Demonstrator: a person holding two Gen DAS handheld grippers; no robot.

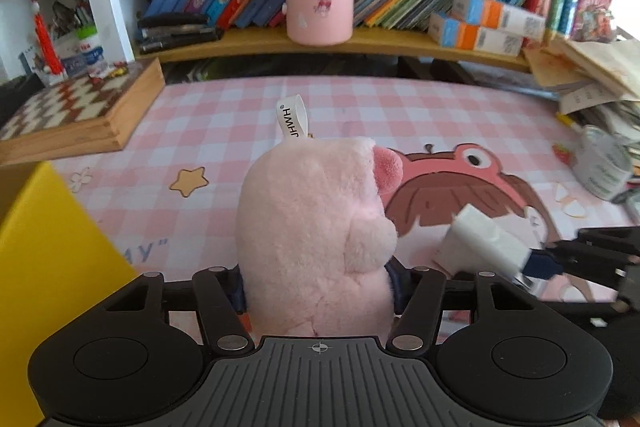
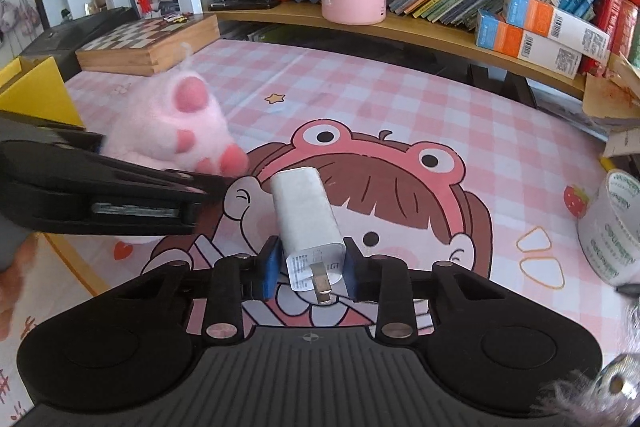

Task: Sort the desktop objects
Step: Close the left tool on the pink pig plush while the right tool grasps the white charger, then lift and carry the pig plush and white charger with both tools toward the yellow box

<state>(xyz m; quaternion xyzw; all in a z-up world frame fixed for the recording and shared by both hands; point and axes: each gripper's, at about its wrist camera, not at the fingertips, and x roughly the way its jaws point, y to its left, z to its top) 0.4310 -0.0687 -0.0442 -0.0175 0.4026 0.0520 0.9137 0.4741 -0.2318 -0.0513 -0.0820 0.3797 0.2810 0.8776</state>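
Both fingers grasp: plush in the left, charger in the right

The left fingers [image 1: 316, 287] clench a pink plush [image 1: 316, 227]; the right fingers [image 2: 310, 267] pinch a white charger [image 2: 306, 219], prongs toward the camera, both over the pink checked bench [image 2: 400, 99]. A tape roll [image 2: 612, 231] sits to the right.

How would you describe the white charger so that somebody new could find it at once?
Start from the pink checked desk mat with its cartoon girl in a frog hat. Over her face, the right gripper is shut on the white charger. It is the only plain white block there, with metal plug prongs.
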